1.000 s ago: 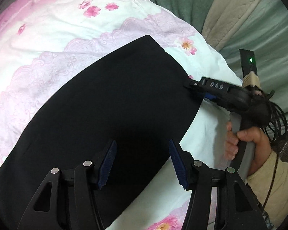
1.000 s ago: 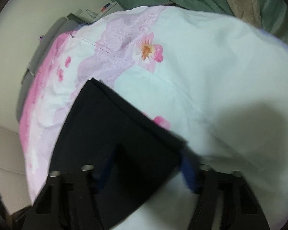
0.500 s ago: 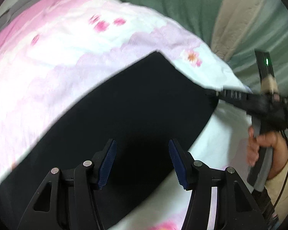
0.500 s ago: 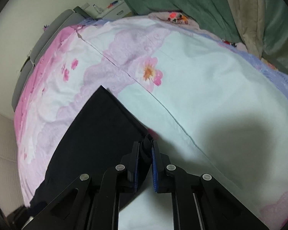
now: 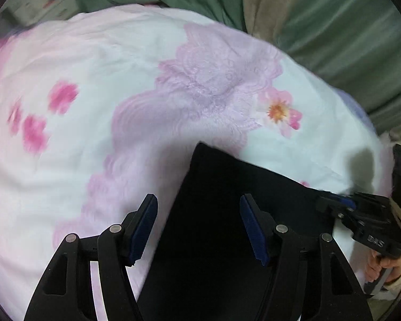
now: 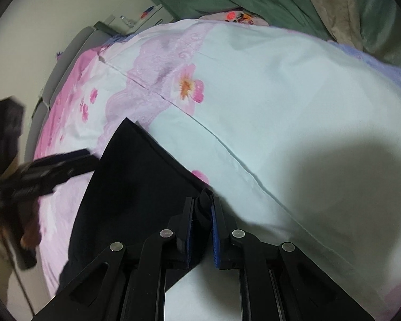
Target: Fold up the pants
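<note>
the black pants (image 5: 227,230) are spread flat on the flowered bed cover (image 5: 120,85). the left gripper (image 5: 199,230) is held with its fingers wide apart over the left edge of the cloth, nothing gripped. at the right corner, a bunch of the fabric is pinched between the closed fingers of the right gripper (image 6: 202,214).

Floral bedsheet (image 6: 280,85), green curtain (image 5: 347,40) behind, cream wall (image 6: 53,13) left.
</note>
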Available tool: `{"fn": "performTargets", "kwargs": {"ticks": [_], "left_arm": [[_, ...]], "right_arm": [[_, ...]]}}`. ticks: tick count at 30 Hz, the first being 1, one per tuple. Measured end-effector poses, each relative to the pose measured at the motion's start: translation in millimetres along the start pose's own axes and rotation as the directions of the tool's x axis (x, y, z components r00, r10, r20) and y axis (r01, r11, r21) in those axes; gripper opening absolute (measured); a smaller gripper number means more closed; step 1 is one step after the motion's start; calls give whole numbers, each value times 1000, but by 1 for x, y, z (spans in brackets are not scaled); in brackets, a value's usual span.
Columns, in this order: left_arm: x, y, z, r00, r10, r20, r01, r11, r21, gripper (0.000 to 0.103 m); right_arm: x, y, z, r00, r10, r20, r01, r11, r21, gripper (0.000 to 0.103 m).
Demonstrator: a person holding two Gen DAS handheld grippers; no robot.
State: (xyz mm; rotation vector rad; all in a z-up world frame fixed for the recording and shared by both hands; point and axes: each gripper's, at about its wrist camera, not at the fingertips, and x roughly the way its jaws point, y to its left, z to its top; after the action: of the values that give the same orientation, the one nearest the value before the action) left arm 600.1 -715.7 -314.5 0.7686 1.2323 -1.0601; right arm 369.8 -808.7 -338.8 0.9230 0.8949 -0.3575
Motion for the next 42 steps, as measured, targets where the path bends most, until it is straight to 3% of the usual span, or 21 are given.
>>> {"fn": "performTargets", "kwargs": {"ticks": [4, 6, 7, 9, 11, 14, 19, 25, 28, 31, 36, 42], "left_arm": [[15, -5, 21, 1000, -5, -22, 6, 999, 53, 63], [26, -4, 27, 998, -33, -54, 35, 999, 27, 49], [28, -5, 27, 997, -54, -60, 55, 998, 18, 31], [23, -18, 23, 998, 37, -49, -33, 995, 92, 15], [7, -27, 17, 998, 62, -14, -59, 985, 160, 13], [-39, -25, 8, 997, 3, 74, -13, 989, 144, 13], [-132, -13, -29, 966, -58, 251, 22, 990, 143, 13], [-252, 12, -104, 909, -52, 413, -1, 992, 126, 13], [-287, 30, -149, 897, -39, 440, -2, 996, 94, 13], [-321, 51, -213, 887, -16, 462, -11, 998, 56, 13], [-328, 95, -322, 899, 34, 437, -25, 999, -26, 13], [-285, 140, -426, 943, 80, 324, -32, 988, -149, 13]], "right_arm": [[2, -4, -2, 1000, 19, 12, -20, 999, 33, 11], [2, -4, -3, 1000, 21, 14, -21, 999, 34, 11], [2, -4, -3, 1000, 22, 13, -22, 999, 34, 11], [2, -3, -2, 1000, 19, 7, -19, 999, 37, 11], [0, 1, 0, 1000, 5, 3, -6, 999, 36, 11], [-20, 16, 1, 999, -4, 41, 4, 1000, 2, 11], [-76, 60, -12, 988, -23, 154, 34, 997, -72, 11], [-154, 156, -52, 956, -31, 291, 102, 967, -234, 11], [-187, 217, -87, 944, -18, 329, 132, 936, -327, 11], [-204, 273, -126, 941, -2, 339, 151, 897, -414, 11], [-200, 363, -220, 947, -7, 322, 197, 803, -562, 11], [-147, 425, -320, 978, -37, 203, 169, 708, -686, 11]]}}
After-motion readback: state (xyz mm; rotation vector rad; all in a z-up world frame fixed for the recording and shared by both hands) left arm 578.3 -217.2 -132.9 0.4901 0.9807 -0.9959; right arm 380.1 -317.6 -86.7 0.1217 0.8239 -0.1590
